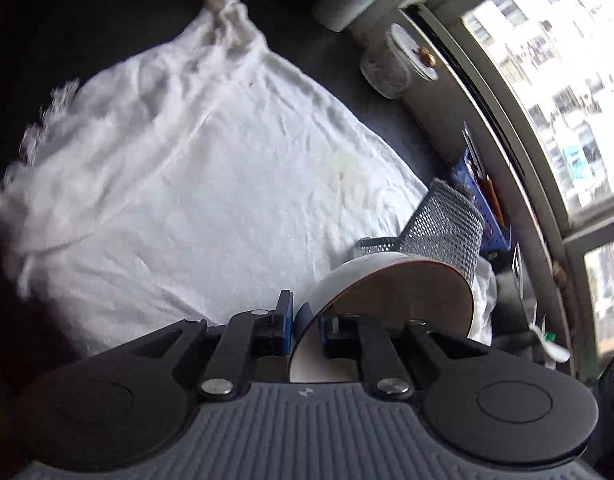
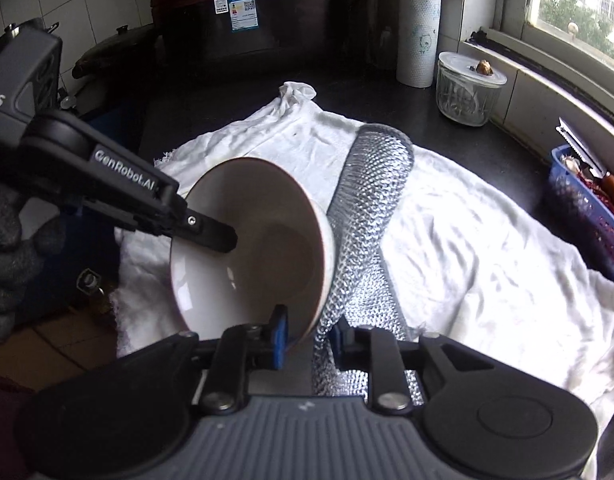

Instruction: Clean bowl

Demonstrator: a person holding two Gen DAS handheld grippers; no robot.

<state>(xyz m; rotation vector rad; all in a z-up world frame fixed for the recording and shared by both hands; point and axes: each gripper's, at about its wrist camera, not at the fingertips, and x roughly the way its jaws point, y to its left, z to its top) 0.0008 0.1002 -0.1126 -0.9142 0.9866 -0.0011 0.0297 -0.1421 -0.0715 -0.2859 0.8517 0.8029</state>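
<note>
A white bowl with a brown rim (image 2: 247,248) is held tilted on its side above a white towel (image 2: 487,264). My left gripper (image 1: 305,326) is shut on the bowl's rim (image 1: 395,280); in the right wrist view it comes in from the left (image 2: 211,236), one finger inside the bowl. My right gripper (image 2: 307,338) is shut on a silver mesh scouring cloth (image 2: 367,216) that hangs against the bowl's outer wall. The cloth also shows in the left wrist view (image 1: 443,224).
The towel (image 1: 179,184) covers a dark counter. A glass jar with a lid (image 2: 467,88), a paper towel roll (image 2: 419,32) and a blue basket (image 2: 583,196) stand by the window sill. A dark cooker (image 2: 247,12) stands at the back.
</note>
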